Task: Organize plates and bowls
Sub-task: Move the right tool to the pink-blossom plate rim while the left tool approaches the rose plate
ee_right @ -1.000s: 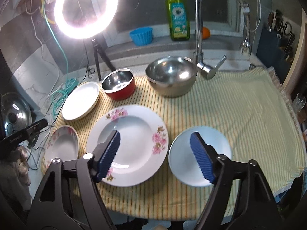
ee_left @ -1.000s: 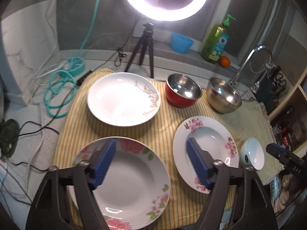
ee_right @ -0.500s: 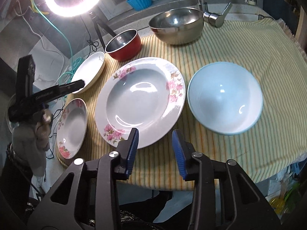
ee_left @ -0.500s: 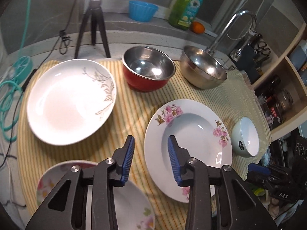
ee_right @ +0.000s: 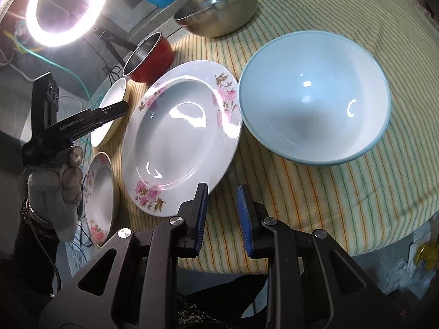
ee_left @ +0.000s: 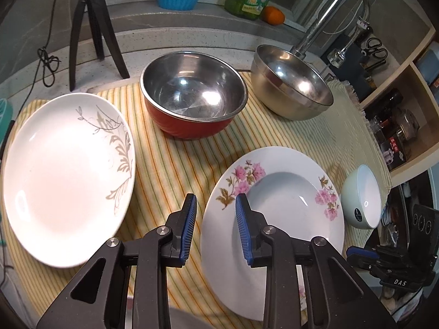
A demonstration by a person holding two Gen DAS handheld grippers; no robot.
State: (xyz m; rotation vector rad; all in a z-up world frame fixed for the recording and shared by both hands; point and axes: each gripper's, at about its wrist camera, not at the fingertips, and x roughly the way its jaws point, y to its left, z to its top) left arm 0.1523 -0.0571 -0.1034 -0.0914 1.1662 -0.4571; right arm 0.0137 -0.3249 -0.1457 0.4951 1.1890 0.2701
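Left to right: our left tongs (ee_left: 215, 213) are narrow and closing, empty, straddling the near-left rim of the pink-flower plate (ee_left: 274, 219) on the striped surface (ee_left: 175, 164). Right tongs (ee_right: 221, 205) also narrow, closing, empty, just off the same plate's near-right rim; the pale blue bowl (ee_right: 315, 96) sits up-right. Both hands equally near; rim runs crosswise.

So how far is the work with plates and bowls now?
Nothing looks stacked yet. The pink-flower plate, leaf-pattern plate, red bowl, steel bowl and pale blue bowl lie apart on the striped cloth. Both grippers, left and right, hold nothing; their jaws are closing. All the sorting remains.
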